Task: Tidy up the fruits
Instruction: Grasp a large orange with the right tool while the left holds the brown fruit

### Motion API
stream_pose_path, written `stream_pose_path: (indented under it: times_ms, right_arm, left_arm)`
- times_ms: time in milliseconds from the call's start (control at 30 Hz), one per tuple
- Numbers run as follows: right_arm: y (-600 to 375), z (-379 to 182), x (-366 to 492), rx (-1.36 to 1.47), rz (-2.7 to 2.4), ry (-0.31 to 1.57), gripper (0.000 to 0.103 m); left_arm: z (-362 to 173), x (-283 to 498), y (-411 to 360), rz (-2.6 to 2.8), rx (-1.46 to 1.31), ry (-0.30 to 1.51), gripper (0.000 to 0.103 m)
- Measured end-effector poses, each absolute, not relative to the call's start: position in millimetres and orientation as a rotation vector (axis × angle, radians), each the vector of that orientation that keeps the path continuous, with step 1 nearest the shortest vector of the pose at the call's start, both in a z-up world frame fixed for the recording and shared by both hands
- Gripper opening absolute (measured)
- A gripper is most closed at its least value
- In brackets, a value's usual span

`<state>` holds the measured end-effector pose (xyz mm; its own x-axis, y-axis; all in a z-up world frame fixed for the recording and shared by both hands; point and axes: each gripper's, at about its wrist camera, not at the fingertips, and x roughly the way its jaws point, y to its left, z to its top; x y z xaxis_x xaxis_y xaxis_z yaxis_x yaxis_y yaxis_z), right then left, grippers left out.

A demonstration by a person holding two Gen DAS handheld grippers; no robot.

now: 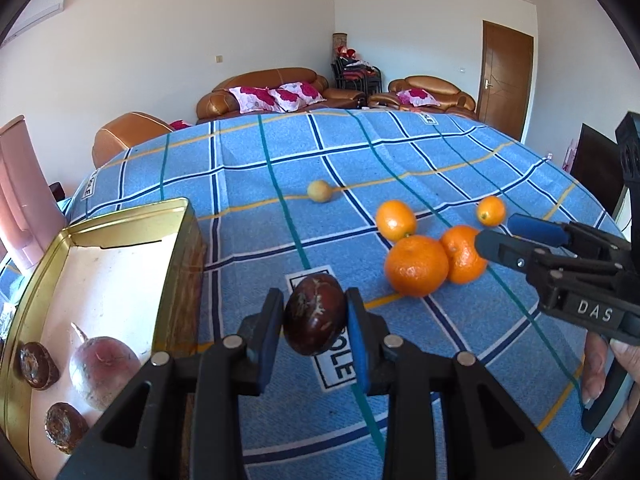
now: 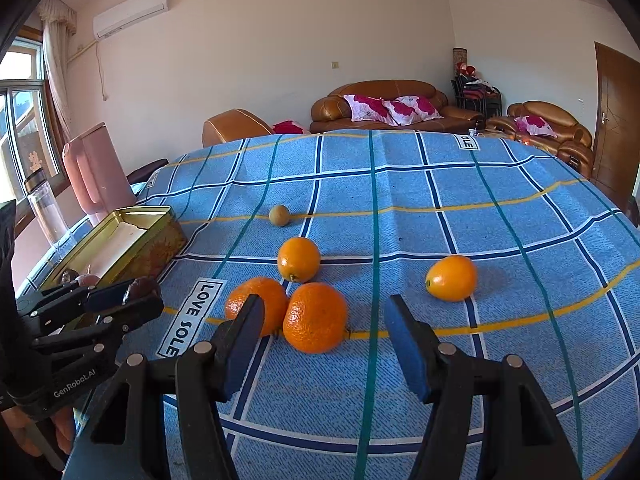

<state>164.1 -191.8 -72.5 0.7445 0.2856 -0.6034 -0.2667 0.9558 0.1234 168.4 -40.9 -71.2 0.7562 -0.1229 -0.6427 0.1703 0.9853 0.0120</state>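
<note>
The gold tin [image 1: 176, 264] is cut off at the tabletop's left edge, the left hand-held gripper [image 1: 314, 314] clamps a dark, probably passion, fruit [image 1: 315, 314], and the right hand-held gripper [image 2: 324, 334] stands apart, empty.

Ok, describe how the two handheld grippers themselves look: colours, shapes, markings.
Both are black plastic linkage frames with silver round pins and two flat fingers faced with blue pads. The left gripper carries white "GenRobot.AI" lettering on its body, read in the right wrist view. The right gripper shows raised "DAS" lettering on its side and a blue-grey handle in the left wrist view.

Shiny gold metal tin [image 1: 182, 240], woven matt checked cloth [image 1: 256, 168], dimpled glossy oranges [image 2: 316, 318], leathery dark fruit [image 1: 315, 314].
</note>
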Motion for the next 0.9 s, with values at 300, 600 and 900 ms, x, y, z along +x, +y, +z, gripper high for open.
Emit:
stream_pose_path:
  times_ms: [300, 600, 900]
  right_arm:
    - [-178.0, -83.6, 184.6, -0.001, 0.317, 0.752, 0.051]
    - [-172.6, -86.1, 186.5, -0.023, 0.323, 0.772, 0.040]
    - [-173.0, -72.9, 169.7, -0.036, 0.320, 0.659, 0.039]
  left_arm:
    - [-73.5, 176.6, -46.3, -0.171, 0.056, 0.696, 0.033]
    - [-67.8, 167.1, -41.8, -0.176, 0.036, 0.641, 0.033]
    - [-62.1, 162.0, -40.0, -0.182, 0.024, 0.594, 0.033]
